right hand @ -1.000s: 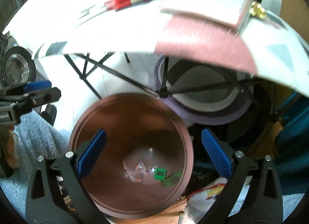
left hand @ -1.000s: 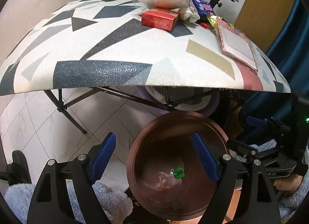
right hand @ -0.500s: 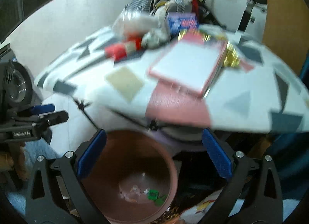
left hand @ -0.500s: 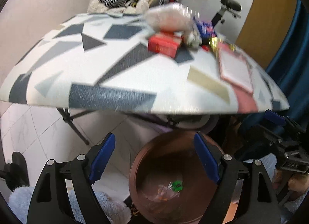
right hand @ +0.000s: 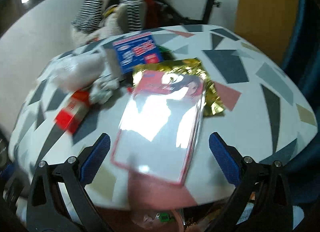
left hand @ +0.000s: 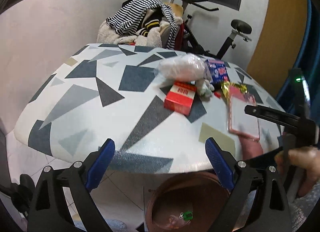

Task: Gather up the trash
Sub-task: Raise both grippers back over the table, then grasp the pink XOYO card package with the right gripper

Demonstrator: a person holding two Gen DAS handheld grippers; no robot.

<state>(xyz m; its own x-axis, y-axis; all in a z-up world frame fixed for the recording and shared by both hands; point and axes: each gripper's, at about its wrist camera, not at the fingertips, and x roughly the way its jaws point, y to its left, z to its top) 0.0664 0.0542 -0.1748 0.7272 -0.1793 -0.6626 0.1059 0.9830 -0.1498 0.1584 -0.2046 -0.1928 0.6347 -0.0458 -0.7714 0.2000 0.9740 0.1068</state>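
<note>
My left gripper point(left hand: 160, 163) hangs over the near edge of the patterned table point(left hand: 100, 95), its jaws opening with nothing between them. My right gripper point(right hand: 159, 157) stands open over a glossy pink-edged packet point(right hand: 160, 130), not touching it. The trash lies in a heap: a red box point(left hand: 179, 98) point(right hand: 71, 112), a clear plastic bag point(left hand: 182, 67) point(right hand: 78, 71), a blue packet point(left hand: 217, 69) point(right hand: 137, 51), gold foil point(right hand: 202, 79) and a crumpled white wad point(left hand: 206, 88). A copper bin point(left hand: 186, 198) below the table edge holds a green scrap point(left hand: 188, 216) point(right hand: 165, 217).
A chair piled with striped and fleecy clothes point(left hand: 140, 25) stands behind the table, and an exercise bike point(left hand: 226, 37) beside it. A blue curtain point(left hand: 312, 71) hangs at the right. A hand point(left hand: 298, 162) holds the right gripper's body point(left hand: 280, 118) at the right edge.
Both grippers have risen from over the bin to above the table edge. The views now look across the tabletop, and the bin has dropped to the bottom of both.
</note>
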